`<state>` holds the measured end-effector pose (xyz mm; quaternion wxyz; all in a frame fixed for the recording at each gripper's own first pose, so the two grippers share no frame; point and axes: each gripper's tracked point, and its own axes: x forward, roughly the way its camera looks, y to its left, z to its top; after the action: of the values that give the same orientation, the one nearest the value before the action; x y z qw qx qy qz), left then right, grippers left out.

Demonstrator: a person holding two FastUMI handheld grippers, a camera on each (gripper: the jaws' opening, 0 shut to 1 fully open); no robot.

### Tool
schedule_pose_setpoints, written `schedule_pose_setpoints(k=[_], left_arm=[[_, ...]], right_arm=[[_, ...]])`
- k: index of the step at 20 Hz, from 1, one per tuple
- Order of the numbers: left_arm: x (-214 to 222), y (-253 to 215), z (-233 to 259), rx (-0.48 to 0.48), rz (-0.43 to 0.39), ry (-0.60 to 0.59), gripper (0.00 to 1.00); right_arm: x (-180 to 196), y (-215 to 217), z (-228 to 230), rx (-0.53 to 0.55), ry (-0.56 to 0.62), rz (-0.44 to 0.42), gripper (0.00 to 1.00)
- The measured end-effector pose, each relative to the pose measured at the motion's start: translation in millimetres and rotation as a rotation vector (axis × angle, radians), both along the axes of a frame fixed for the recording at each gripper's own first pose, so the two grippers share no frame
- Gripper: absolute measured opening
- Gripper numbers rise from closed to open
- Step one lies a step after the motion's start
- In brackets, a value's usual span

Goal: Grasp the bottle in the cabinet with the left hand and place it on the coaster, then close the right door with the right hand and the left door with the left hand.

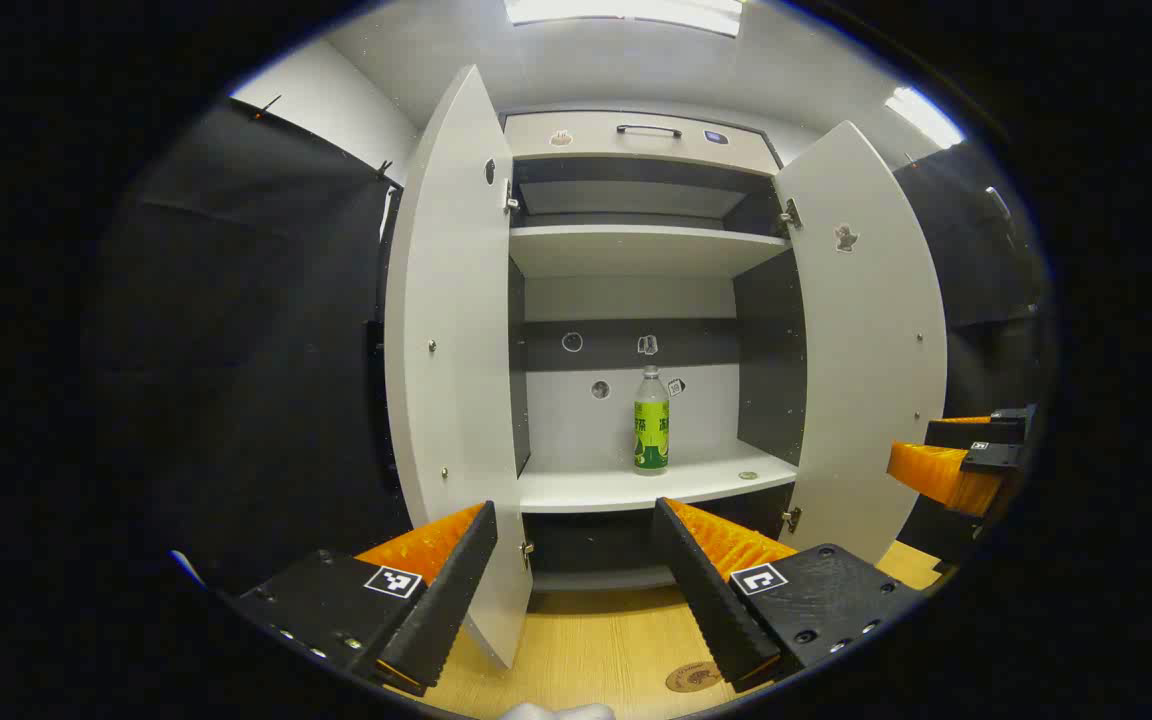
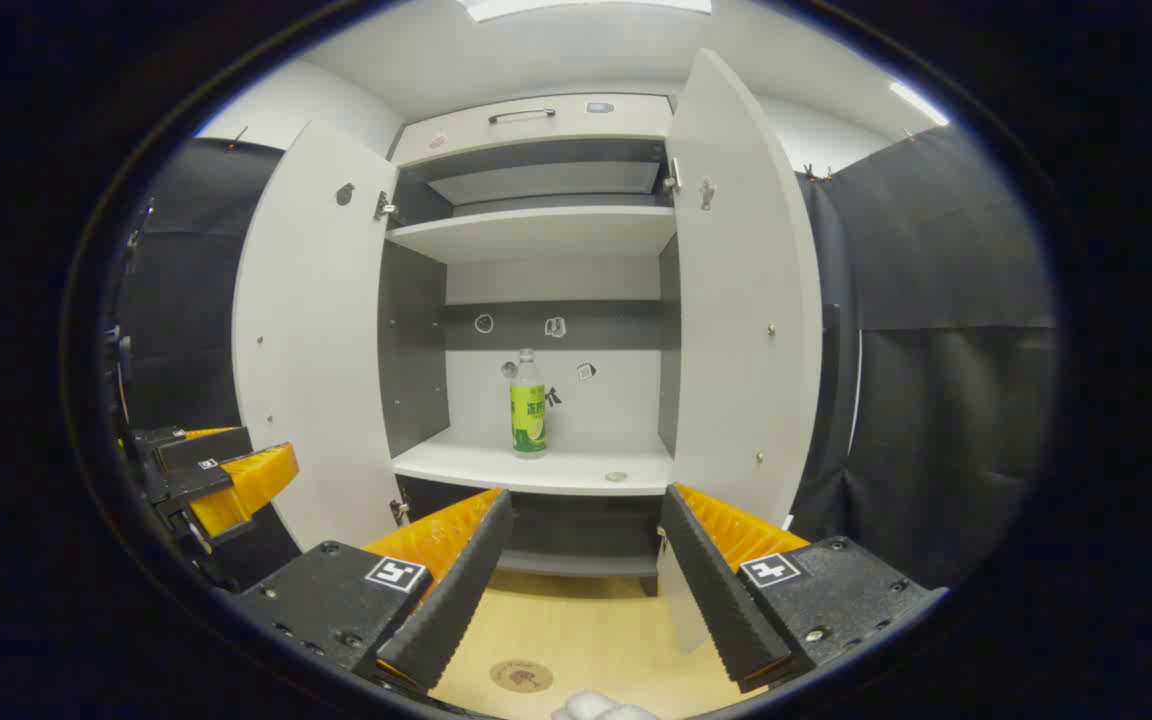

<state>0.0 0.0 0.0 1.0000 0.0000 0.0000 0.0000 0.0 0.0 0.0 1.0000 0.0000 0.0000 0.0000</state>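
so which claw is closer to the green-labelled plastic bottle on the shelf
Hard to call; neither is clearly nearer. The left claw and right claw both hang open outside the cabinet, well short of the green-labelled plastic bottle.

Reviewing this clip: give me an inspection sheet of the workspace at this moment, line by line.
Surface: wooden tabletop, bare in front of the cabinet.
Job's things: bottle upright on the lower shelf; coaster on the tabletop; left door and right door both open.
Clutter: small round object on the shelf, too small to identify.
Grippers: left gripper open, holding nothing; right gripper open, holding nothing.
Cables: nothing seen.
Surroundings: black cloth wall, ceiling lights.
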Motion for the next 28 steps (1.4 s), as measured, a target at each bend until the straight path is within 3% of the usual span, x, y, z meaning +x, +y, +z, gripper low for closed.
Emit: schedule_pose_setpoints(k=[5, 6, 7, 11, 12, 16, 22, 28], left_arm=[[-5, 2, -3, 0.005, 0.002, -0.002, 0.96], [-5, 2, -3, 0.006, 0.0, -0.003, 0.96], [-6, 2, -2, 0.008, -0.003, -0.003, 0.96], [-4, 2, -1, 0.007, -0.018, -0.008, 0.96], [-3, 3, -2, 0.008, -0.018, -0.009, 0.96], [10, -2, -4, 0.0, -0.03, -0.007, 0.96], [68, -25, -5, -0.012, -0.041, -0.006, 0.96], [169, -58, 8, -0.039, -0.067, -0.045, 0.96]], right_arm=[[-7, -3, -8, 0.004, 0.014, -0.013, 0.95], [-7, -3, -9, 0.008, 0.015, -0.014, 0.99], [-7, -3, -8, 0.011, 0.015, -0.018, 0.95], [-8, 0, -6, 0.01, 0.007, -0.026, 0.95], [-7, 1, -6, 0.007, 0.006, -0.029, 0.99], [-4, 3, -3, -0.002, 0.007, -0.02, 0.95], [14, -1, 4, -0.022, 0.028, 0.019, 0.96], [29, -6, 24, -0.027, 0.011, 0.044, 0.99]])
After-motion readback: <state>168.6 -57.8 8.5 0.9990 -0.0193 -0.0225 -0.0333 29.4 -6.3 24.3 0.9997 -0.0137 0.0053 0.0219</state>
